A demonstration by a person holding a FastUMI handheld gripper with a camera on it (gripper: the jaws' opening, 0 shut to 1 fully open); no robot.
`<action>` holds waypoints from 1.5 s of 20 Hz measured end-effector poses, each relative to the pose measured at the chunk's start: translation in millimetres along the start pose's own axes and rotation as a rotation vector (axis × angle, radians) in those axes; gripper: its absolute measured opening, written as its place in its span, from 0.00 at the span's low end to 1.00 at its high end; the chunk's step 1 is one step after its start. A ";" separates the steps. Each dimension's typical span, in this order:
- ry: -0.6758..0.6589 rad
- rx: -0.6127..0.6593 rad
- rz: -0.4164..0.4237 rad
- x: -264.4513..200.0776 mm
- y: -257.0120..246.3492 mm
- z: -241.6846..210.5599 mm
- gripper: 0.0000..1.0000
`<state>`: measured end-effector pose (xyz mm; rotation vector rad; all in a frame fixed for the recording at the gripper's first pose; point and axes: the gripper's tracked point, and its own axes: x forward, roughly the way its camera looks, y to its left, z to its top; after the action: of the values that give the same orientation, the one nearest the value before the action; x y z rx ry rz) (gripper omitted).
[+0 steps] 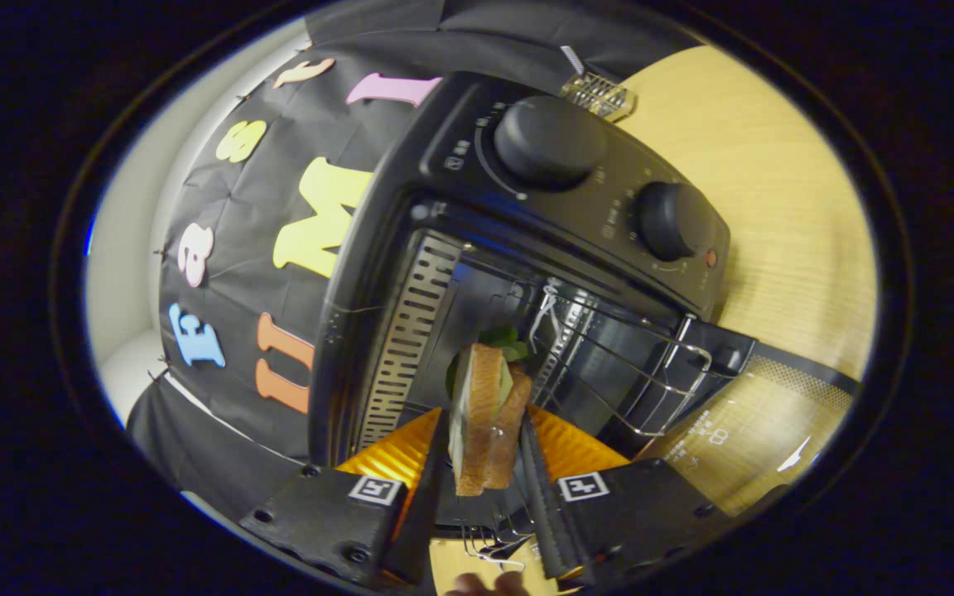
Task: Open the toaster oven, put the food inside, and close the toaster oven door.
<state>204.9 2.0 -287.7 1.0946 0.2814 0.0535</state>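
Currently, the gripper (485, 447) is closed partway, both fingers pressing on the flat sides of a toasted sandwich with brown bread and green lettuce (485, 418). The sandwich is held edge-on just in front of the black toaster oven (527, 248), whose glass door (758, 430) lies folded down on the pale wooden table (775, 190). A silver wire rack (618, 364) projects from the cavity to the right of the sandwich. Two round black knobs (549, 139) sit on the control panel.
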 end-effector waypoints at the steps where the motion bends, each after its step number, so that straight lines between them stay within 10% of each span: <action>1: 0.008 -0.056 -0.017 -1.3 1.6 -2.9 0.63; 6: 0.046 -0.451 -0.169 -4.7 -1.5 -14.1 0.97; 13: 0.073 -0.865 -0.301 -20.2 -5.9 -10.5 1.00; 30: 0.251 -0.859 -0.214 -87.1 10.0 -37.4 1.00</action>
<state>112.5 23.3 -277.5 0.1982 0.5373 0.1090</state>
